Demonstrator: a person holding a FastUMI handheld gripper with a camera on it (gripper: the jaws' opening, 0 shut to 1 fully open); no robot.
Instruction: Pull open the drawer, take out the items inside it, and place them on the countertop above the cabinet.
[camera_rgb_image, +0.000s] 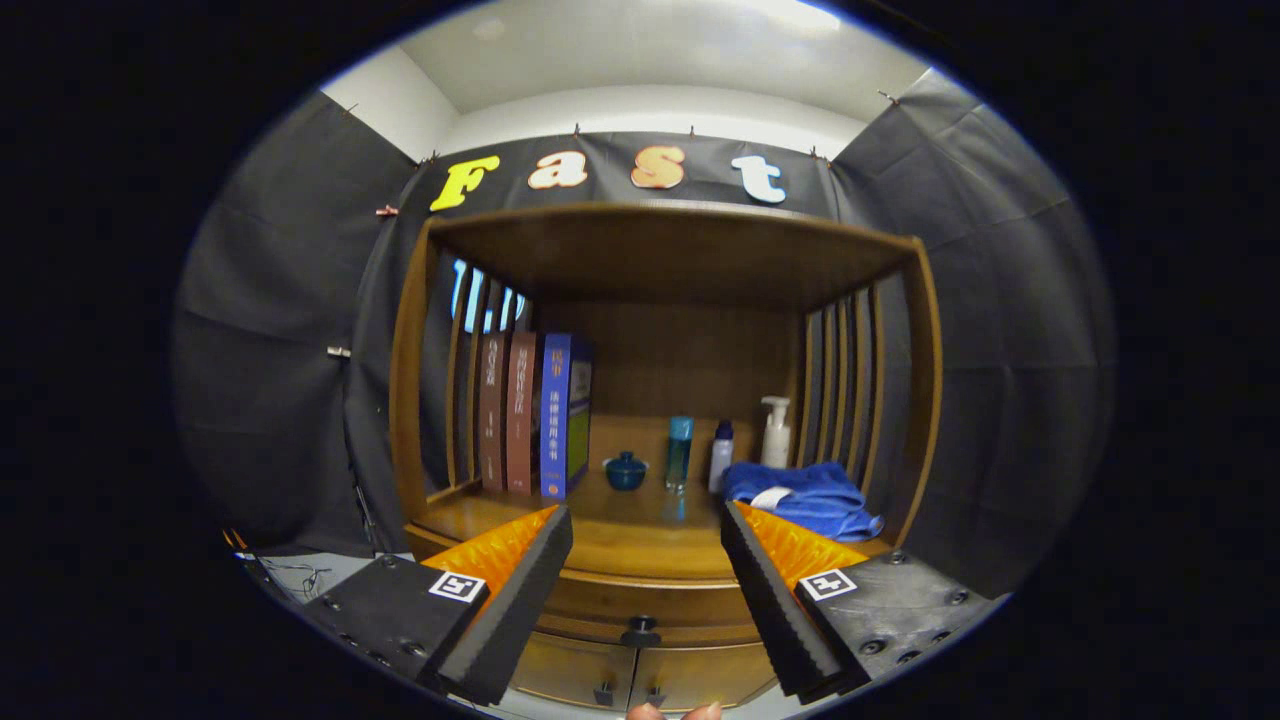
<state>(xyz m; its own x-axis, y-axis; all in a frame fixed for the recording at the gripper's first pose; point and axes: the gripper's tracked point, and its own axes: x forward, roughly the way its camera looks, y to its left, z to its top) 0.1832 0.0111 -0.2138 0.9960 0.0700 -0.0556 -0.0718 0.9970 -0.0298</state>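
Observation:
A wooden cabinet stands ahead of me, with its countertop (640, 540) under a slatted shelf frame. Below the countertop runs the drawer (650, 600), closed, with a dark round knob (640, 630) at its middle. My gripper (648, 550) is open, its fingers spread wide with nothing between them. The knob lies low between the two fingers, a short way beyond them. What is inside the drawer is hidden.
On the countertop stand three books (530, 415) at the left, a small blue lidded bowl (626, 471), a teal bottle (679, 452), a small white bottle (721, 456), a pump bottle (776, 432) and a folded blue towel (805, 498). Two small cabinet doors (640, 680) sit below the drawer.

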